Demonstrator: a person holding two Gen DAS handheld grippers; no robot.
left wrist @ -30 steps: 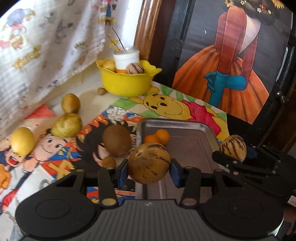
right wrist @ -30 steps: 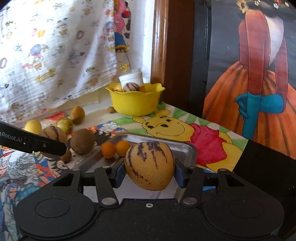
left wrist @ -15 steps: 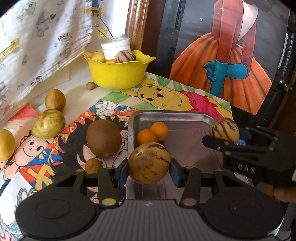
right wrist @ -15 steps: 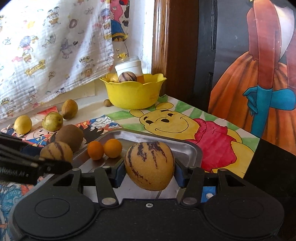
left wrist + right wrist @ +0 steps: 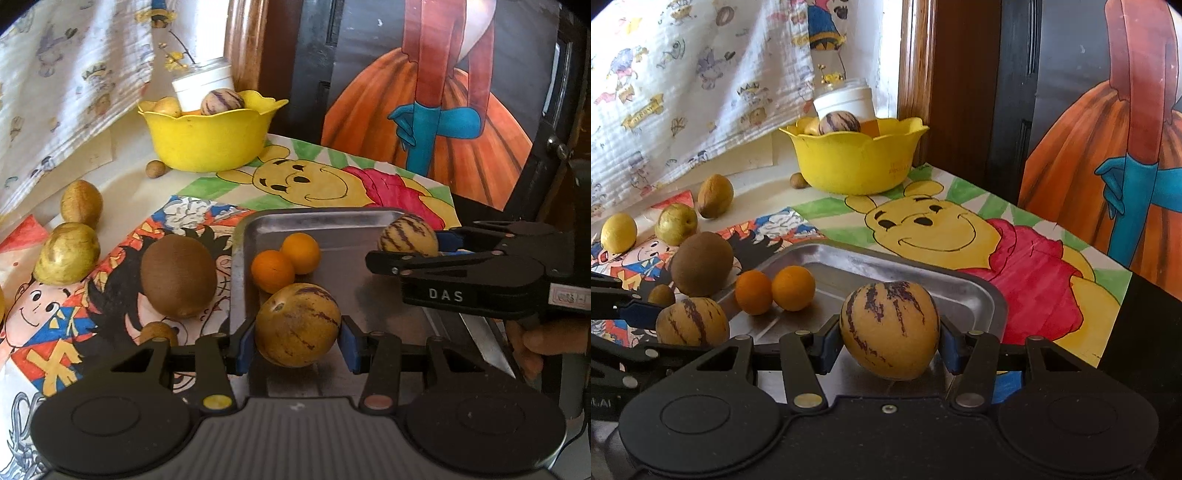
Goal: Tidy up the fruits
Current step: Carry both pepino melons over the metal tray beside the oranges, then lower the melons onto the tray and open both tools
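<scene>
My left gripper [image 5: 297, 341] clamps a dull striped melon [image 5: 297, 324]; my right gripper [image 5: 889, 345] pinches a brighter striped melon [image 5: 889, 329]. Both hang over the metal tray [image 5: 975, 291]. Just ahead of them sit two small oranges [image 5: 774, 290]. A brown kiwi [image 5: 178, 276] lies left of the tray, the yellow bowl [image 5: 855, 162] far beyond.

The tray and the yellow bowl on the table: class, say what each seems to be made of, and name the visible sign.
Tray: probably metal, perhaps steel or aluminium, with a dull brushed finish; it is grey and shows soft reflections of the oranges. Yellow bowl: likely moulded plastic, smooth and slightly glossy; uniform colour, thin scalloped rim.
</scene>
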